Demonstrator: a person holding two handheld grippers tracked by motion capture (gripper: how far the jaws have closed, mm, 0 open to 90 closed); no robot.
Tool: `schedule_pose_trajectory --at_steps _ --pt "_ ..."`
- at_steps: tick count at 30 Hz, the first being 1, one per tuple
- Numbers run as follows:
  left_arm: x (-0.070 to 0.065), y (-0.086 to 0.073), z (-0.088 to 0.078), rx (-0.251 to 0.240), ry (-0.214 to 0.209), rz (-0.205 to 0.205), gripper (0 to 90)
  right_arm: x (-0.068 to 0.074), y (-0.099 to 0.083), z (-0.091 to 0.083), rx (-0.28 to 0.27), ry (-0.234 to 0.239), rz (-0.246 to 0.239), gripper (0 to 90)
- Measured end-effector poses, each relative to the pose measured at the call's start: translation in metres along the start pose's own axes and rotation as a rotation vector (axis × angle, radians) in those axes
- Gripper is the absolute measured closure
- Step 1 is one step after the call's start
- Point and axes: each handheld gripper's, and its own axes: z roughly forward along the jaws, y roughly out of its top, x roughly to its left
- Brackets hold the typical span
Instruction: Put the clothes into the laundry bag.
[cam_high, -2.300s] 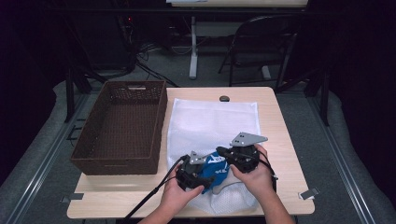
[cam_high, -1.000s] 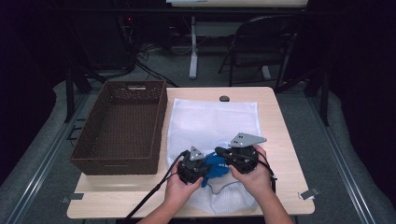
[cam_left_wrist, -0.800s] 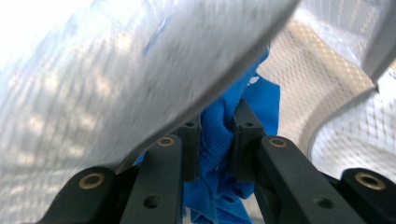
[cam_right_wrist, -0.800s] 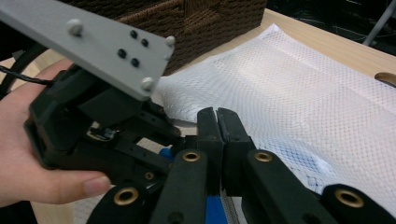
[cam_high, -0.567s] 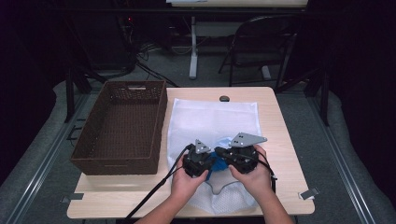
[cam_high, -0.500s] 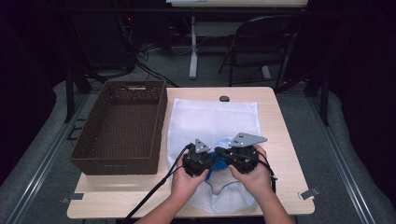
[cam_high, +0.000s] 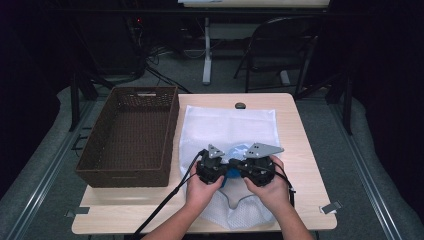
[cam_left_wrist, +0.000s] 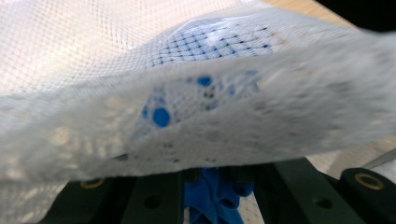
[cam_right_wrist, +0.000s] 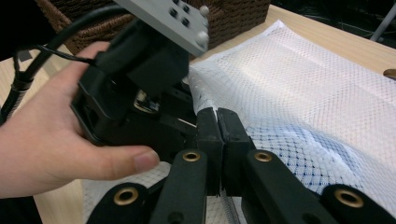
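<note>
High view looks down; both gripper views sit close, sharing the mesh bag (cam_high: 227, 127).

Two black hand-held grippers — left gripper (cam_high: 212, 171), right gripper (cam_high: 257, 169) — carry grey three-cornered screwed plates, brass-ringed jaw pivots and trailing black cables; bare forearms.

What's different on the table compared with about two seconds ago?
The blue cloth has gone most of the way into the white mesh laundry bag; earlier a large part showed between the grippers, now just a sliver. The left gripper moved forward, pushing it in, blue fabric between its jaws. The right gripper stayed shut on the bag's opening edge. The brown wicker basket and wooden table are unchanged.
</note>
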Motion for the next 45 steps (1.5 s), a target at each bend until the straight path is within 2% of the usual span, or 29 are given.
schedule_pose_trajectory --at_steps 3,5,7,9,12,14,17,21,25,31,32,36,40,43,45 --pt "0.002 -0.005 0.008 0.015 -0.009 -0.042 75.9 -0.002 -0.003 0.003 0.014 -0.004 0.004 89.1" --pt "0.002 -0.006 0.010 0.007 -0.010 -0.067 72.0 -0.003 -0.004 0.005 0.020 -0.004 0.006 89.1" --pt "0.001 -0.006 0.007 0.014 -0.017 -0.048 62.2 -0.004 -0.005 0.005 0.020 -0.005 0.008 89.1" --pt "0.001 -0.007 0.003 0.025 -0.004 -0.020 57.6 -0.004 -0.005 0.004 0.018 -0.008 0.011 89.1" --pt "-0.001 -0.011 -0.003 0.023 -0.016 -0.022 49.7 -0.005 -0.005 0.004 0.019 -0.009 0.011 89.1" --pt "0.000 -0.015 -0.005 0.023 -0.015 -0.010 47.3 -0.006 -0.005 0.004 0.018 -0.008 0.012 89.1" --pt "0.000 -0.019 -0.005 0.053 -0.013 0.007 45.5 -0.006 -0.005 0.004 0.017 -0.009 0.015 89.1" --pt "0.001 -0.026 -0.003 0.071 -0.015 0.006 44.2 -0.005 -0.005 0.004 0.018 -0.009 0.013 89.1" --pt "0.003 -0.031 0.003 0.101 -0.008 0.019 46.3 -0.005 -0.005 0.004 0.017 -0.009 0.013 89.1" --pt "0.003 -0.032 0.004 0.116 -0.002 0.001 66.6 -0.004 -0.005 0.004 0.016 -0.006 0.009 89.1" --pt "0.003 -0.032 0.004 0.118 0.001 0.012 68.6 -0.004 -0.004 0.004 0.016 -0.006 0.010 89.1" --pt "0.004 -0.031 0.003 0.117 -0.002 0.009 74.8 -0.003 -0.004 0.003 0.014 -0.007 0.003 89.1" --pt "0.005 -0.026 -0.001 0.083 -0.001 0.002 76.4 -0.002 -0.003 0.003 0.015 -0.006 0.001 89.1" --pt "0.005 -0.019 -0.004 0.047 -0.004 -0.019 76.9 -0.001 -0.003 0.004 0.015 -0.004 -0.004 89.1" --pt "0.006 -0.013 -0.006 0.034 -0.011 -0.013 77.1 0.000 -0.003 0.004 0.017 -0.003 -0.008 89.1"
